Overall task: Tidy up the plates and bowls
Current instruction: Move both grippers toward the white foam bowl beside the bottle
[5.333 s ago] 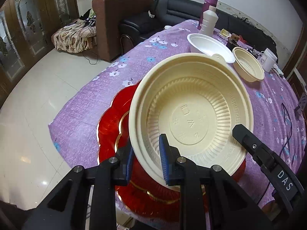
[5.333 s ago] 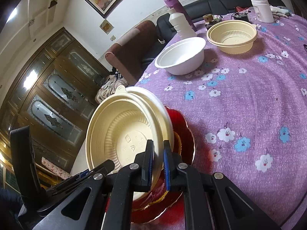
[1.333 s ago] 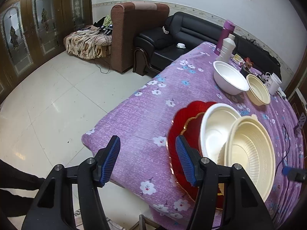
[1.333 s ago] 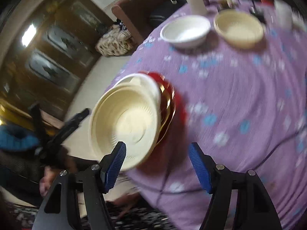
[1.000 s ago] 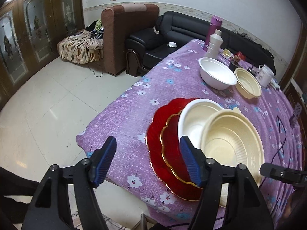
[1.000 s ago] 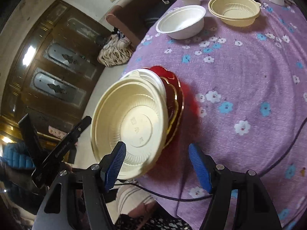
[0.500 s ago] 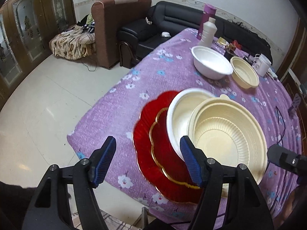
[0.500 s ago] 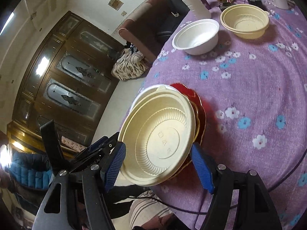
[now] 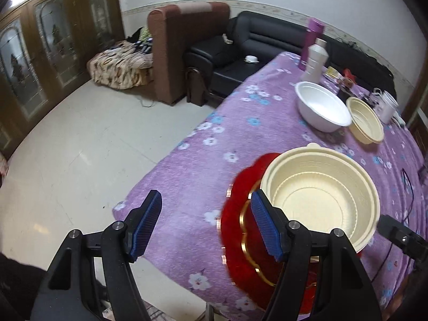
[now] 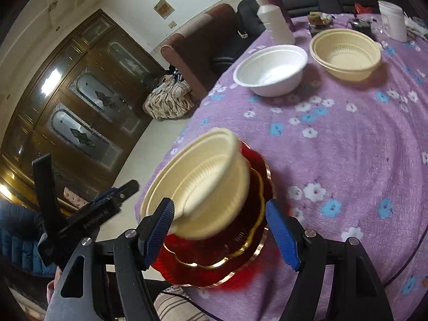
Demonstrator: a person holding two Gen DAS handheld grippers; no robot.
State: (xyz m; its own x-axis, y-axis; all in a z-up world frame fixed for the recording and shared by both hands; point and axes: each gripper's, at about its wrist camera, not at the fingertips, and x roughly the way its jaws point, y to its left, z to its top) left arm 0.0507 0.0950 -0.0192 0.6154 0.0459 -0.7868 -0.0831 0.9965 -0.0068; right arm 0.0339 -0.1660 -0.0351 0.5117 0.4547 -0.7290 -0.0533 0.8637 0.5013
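A cream ribbed bowl (image 9: 318, 195) sits nested in a paler bowl on two stacked red plates (image 9: 235, 214) near the table's front corner. My left gripper (image 9: 204, 214) stands open to the left of the stack, its right pad beside the plates' edge, nothing between the fingers. In the right wrist view the cream bowl (image 10: 203, 184) looks blurred and slightly tilted over the red plates (image 10: 240, 256). My right gripper (image 10: 219, 214) is open just in front of it, pads clear of the bowl. A white bowl (image 10: 270, 69) and another cream bowl (image 10: 345, 50) stand farther back.
A purple flowered cloth (image 9: 240, 123) covers the table. A white bottle (image 9: 315, 61), a purple flask (image 9: 311, 34) and a white cup (image 9: 388, 104) stand at the far end. The table edge and bare floor (image 9: 80, 160) lie left; a black cable (image 9: 406, 187) trails at the right.
Both grippers held the cream bowl's rim five seconds ago and have let go. In the last half second the bowl has dropped from an offset lean into the paler bowl.
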